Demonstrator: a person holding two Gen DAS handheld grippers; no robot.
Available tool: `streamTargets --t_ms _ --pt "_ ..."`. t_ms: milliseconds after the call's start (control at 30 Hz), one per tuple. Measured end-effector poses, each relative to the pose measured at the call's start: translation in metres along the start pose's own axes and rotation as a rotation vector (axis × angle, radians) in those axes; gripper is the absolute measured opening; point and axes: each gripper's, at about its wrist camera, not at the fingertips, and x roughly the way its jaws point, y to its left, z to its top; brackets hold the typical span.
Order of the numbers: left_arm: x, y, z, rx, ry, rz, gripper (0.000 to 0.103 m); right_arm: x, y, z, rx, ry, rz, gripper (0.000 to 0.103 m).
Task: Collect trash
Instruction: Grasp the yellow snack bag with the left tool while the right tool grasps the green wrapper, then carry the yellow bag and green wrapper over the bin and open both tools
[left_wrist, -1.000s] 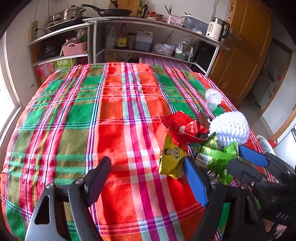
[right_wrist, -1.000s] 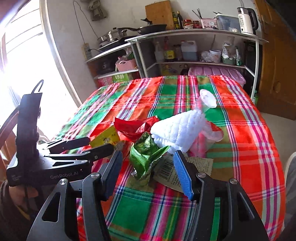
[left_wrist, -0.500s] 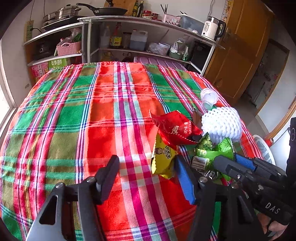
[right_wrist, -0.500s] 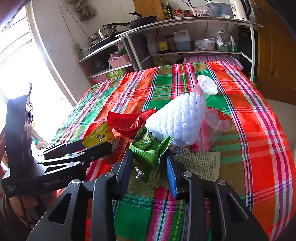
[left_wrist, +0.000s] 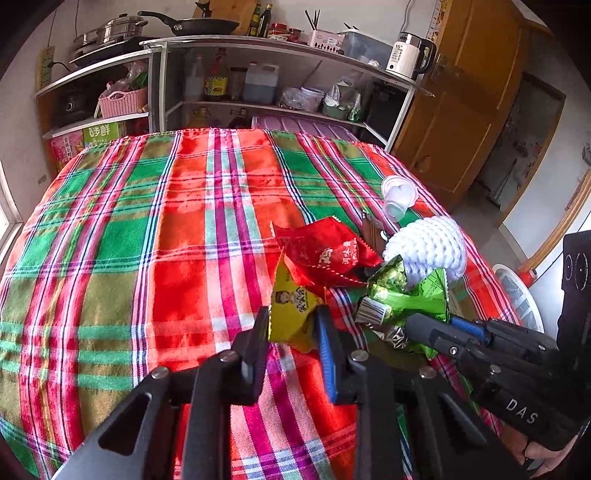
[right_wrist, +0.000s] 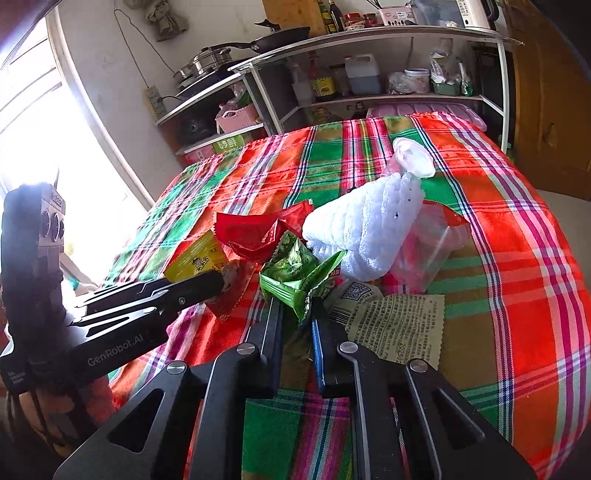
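Two tongs worked one trash pile on the counter (left_wrist: 155, 236). Left tongs (left_wrist: 291, 328) were closing around the yellow wrapper (left_wrist: 291, 314), probably touching. Right tongs (right_wrist: 297, 314) were pinched on the green wrapper (right_wrist: 295, 277), straight ahead, its crumpled length running away from the pads.

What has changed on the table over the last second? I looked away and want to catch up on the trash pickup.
Both grippers went from wide open to closing. The left gripper is closing around the yellow wrapper; the right gripper has shut on the green wrapper. The red wrapper, white foam net, plastic cup and printed paper lie where they were.
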Motion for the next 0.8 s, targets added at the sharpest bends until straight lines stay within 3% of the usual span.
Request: streamTargets --t_ms 500,800 --pt "-0.014 0.003 -0.002 -0.003 -0.011 0.019 0.025 -0.007 0.007 -0.003 -0.027 -0.015 0.021 0.011" --pt "-0.036 -0.010 -0.013 0.024 -0.027 0.020 0.025 -0.033 0.008 -0.012 -0.010 -0.062 0.044 0.011"
